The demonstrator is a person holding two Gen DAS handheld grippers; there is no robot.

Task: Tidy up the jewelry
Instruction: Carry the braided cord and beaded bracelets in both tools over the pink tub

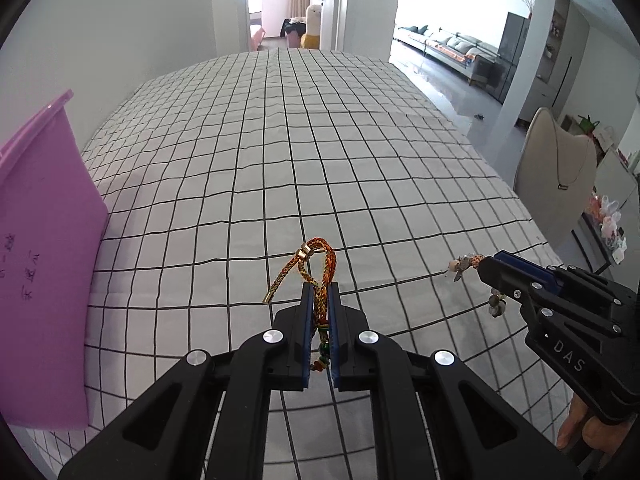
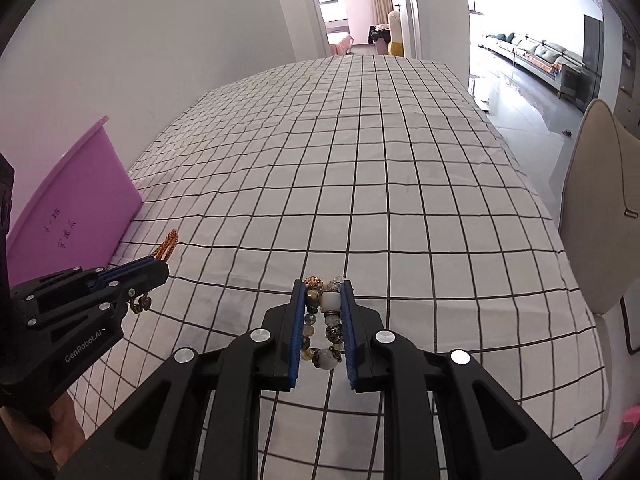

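Two grippers clamped — left gripper (image 1: 320, 292) on braided cord bracelet (image 1: 316, 264), right gripper (image 2: 323, 292) on round-beaded bracelet (image 2: 325, 320).

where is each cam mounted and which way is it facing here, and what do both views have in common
Left wrist view: sits on the left gripper, looks along its fingers, angled down over the checked tablecloth; shows its jaws shut on an orange braided bracelet, plus the right gripper at right.
Right wrist view: sits on the right gripper, same heading; shows its jaws shut on a beaded bracelet, plus the left gripper and a hand at left.
Shared: the tablecloth, purple bin, doorway, sofa, and both bracelets.
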